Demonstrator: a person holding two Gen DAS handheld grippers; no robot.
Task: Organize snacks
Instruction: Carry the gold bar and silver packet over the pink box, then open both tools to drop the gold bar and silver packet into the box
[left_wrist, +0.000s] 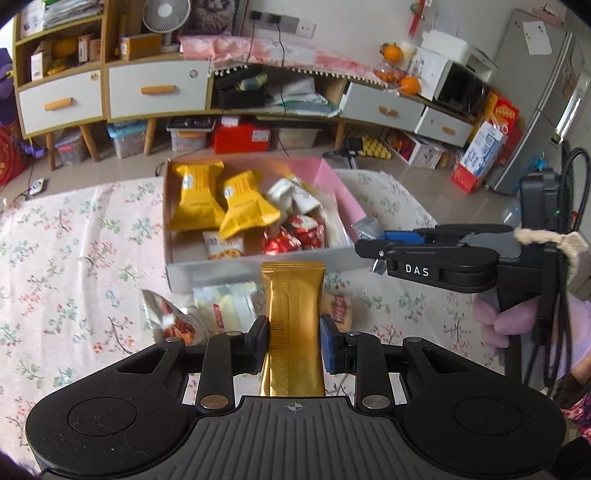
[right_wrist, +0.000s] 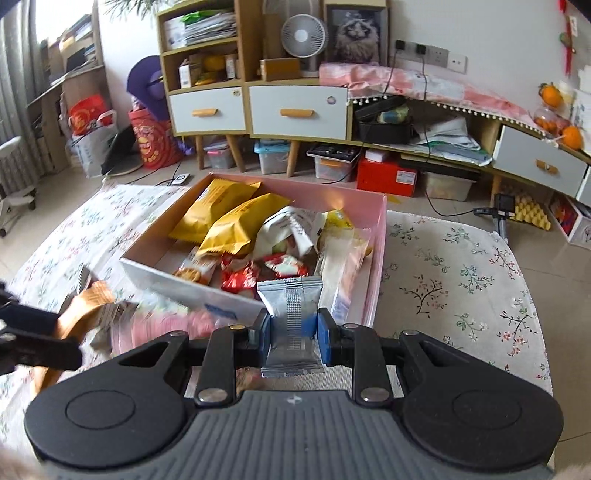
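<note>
Left wrist view: left gripper (left_wrist: 294, 341) clamped on one long gold foil sachet (left_wrist: 294, 325), just before shallow pink-and-white cardboard box (left_wrist: 258, 264) holding two yellow crimped packets (left_wrist: 221, 201); three loose packets beside box's near wall. Right wrist view: right gripper (right_wrist: 293, 332) pinched shut on one silver foil packet (right_wrist: 291, 317) over box's near corner; bare floral cloth (right_wrist: 461, 266) right of box.
</note>
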